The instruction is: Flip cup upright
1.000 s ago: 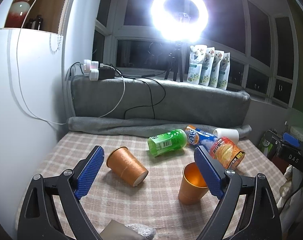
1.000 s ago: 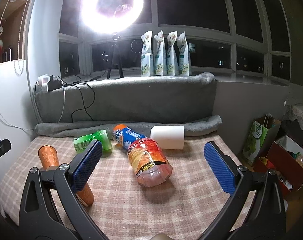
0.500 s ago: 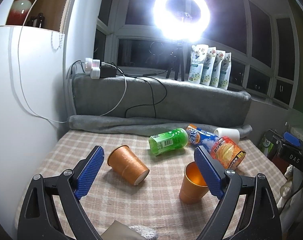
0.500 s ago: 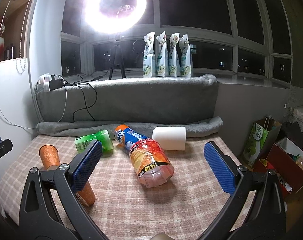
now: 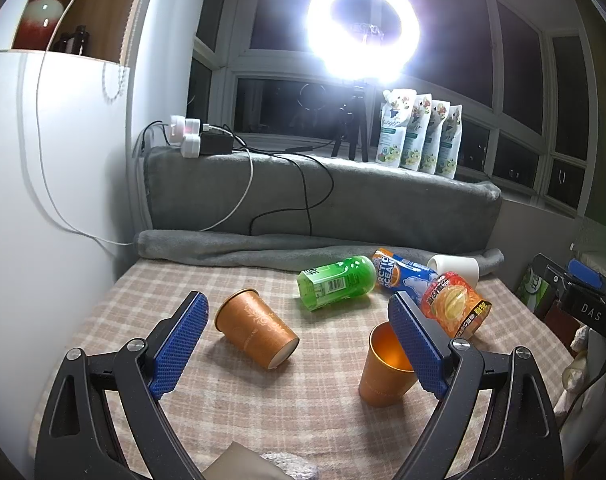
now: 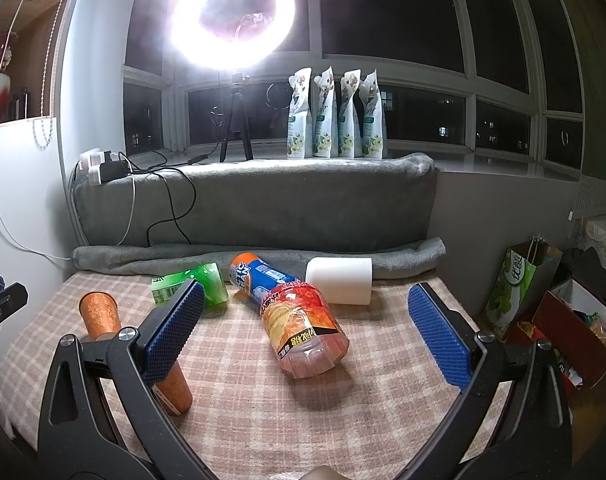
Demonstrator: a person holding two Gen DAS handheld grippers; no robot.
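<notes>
Lying cup: orange paper cup on its side, toward the left edge of the bed, rim pointing to the back-left corner, base toward the front.
Upright cup: second orange cup, standing mouth up, right of the lying one and well apart from it; needs nothing, I judge.
Left gripper: jaws spread wide, holding nothing; above the bed, the lying cup just inside its left finger.
Right gripper: released too, empty; hangs over the chip jar.
Handling: looks light, thin-walled, easily crushed; smooth sides may roll on the cloth.
Hold: across the mid-body with a gentle squeeze, away from the soft rim, then tip it onto its base.
Clutter: green bottle and blue bottle lie near the back edge, clear of the cup.
</notes>
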